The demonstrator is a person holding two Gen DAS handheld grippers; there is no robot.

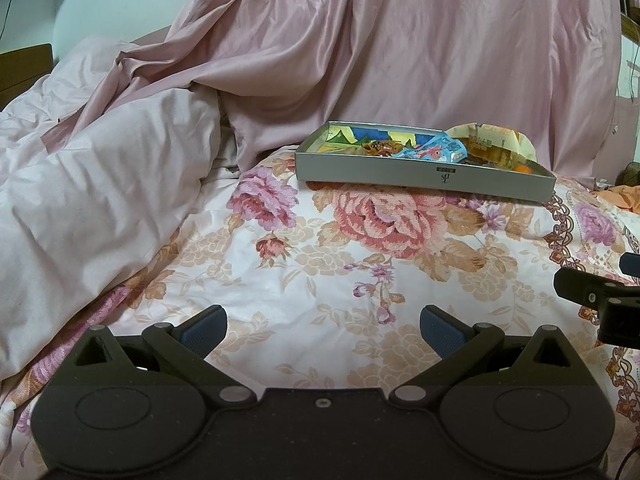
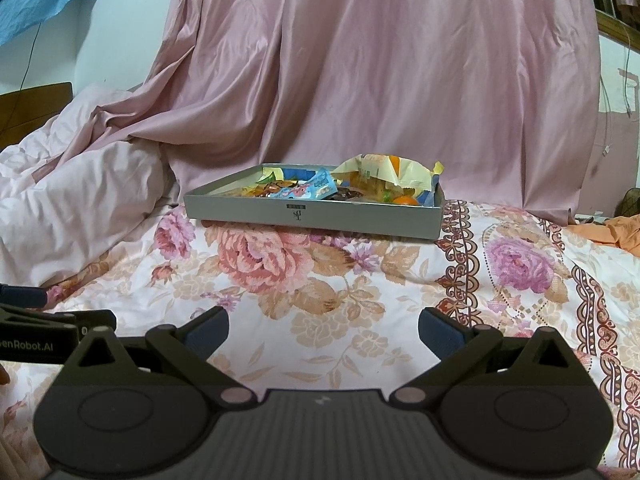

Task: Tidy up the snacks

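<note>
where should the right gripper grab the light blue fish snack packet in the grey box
Judging from here, pinch the light blue packet at its crimped right end, coming from above. That end rides up over the grey box rim, while the rest lies flat among other wrappers.

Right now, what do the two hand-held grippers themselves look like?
Both match: the left hand-held gripper and right hand-held gripper have matte black bodies with round pivot housings, triangular cut-outs, silver pins, and two angled fingers tipped with textured blue pads. In the right wrist view, the left one's side carries white lettering ending "enRobot.AI". No sleeves show.
</note>
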